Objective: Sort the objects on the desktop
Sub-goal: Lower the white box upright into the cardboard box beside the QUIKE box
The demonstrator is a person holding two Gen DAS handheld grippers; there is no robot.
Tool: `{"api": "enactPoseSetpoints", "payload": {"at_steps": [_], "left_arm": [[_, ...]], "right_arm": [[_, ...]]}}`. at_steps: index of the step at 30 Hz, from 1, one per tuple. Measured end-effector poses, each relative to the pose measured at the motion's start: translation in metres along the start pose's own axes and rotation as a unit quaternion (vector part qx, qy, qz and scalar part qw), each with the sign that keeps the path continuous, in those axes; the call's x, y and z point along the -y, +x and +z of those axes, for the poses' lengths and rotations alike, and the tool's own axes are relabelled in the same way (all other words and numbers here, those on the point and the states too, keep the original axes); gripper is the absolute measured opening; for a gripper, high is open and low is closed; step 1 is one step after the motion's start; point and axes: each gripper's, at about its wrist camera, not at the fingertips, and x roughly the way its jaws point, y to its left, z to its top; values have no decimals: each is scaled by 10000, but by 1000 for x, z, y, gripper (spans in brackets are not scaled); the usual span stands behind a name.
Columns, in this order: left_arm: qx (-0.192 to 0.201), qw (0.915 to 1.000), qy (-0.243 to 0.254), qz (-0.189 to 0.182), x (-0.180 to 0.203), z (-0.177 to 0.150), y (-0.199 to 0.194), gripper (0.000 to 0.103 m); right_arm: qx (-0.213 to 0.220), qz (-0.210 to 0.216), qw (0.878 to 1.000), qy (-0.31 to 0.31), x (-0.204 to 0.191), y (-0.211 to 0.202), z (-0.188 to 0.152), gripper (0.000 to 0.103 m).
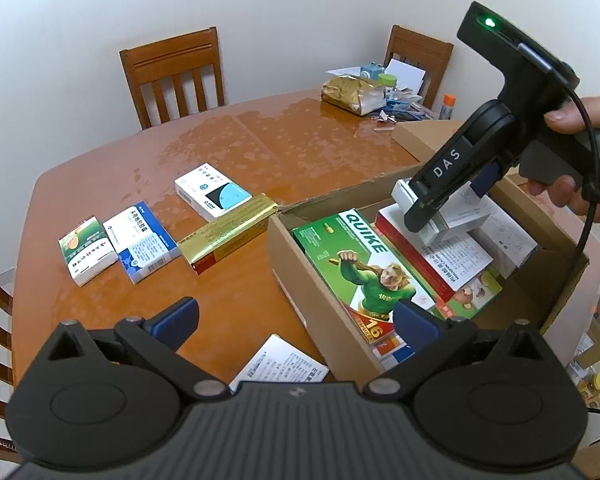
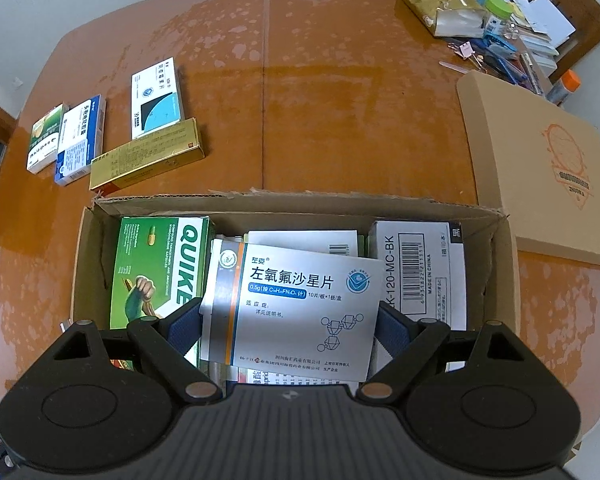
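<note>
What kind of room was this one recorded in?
Probably a home dining room: a wooden dining table with matching slat-back chairs against a plain wall, and household clutter heaped at the far corner.

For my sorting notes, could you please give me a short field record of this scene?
surface: wooden table
carton: open cardboard box, holding several medicine boxes
right gripper: over the carton, pads against a white pill box
left gripper: open, holding nothing
laid out on table: four boxes in a row, gold box nearest the carton
far corner: clutter pile
</note>
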Motion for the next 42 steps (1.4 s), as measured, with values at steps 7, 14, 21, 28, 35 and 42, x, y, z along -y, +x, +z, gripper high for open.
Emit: {"api": "enactPoseSetpoints", "payload": {"at_steps": [7, 14, 21, 28, 35, 42], "left_arm": [[-11, 10000, -10, 11, 1, 0, 0, 103], [-27, 10000, -52, 19, -1, 0, 2, 103], [-50, 10000, -42, 40, -1, 0, 2, 103], [-47, 9999, -87, 83, -2, -1, 1, 103], [-32, 9999, -112, 73, -2, -2, 0, 103], [-41, 9999, -127, 74, -3, -2, 0, 103]], "right_arm": [[-45, 6, 10000, -54, 1, 4, 3, 91], [-92, -12, 9999, -107, -1, 9, 4, 91], [-124, -12, 9998, -128, -1, 12, 7, 91], [-149, -28, 9998, -95, 1, 15, 11, 91], [-322, 97, 9993, -165, 3, 21, 20, 92], [-610, 71, 9969, -482, -3, 34, 29, 92]]}}
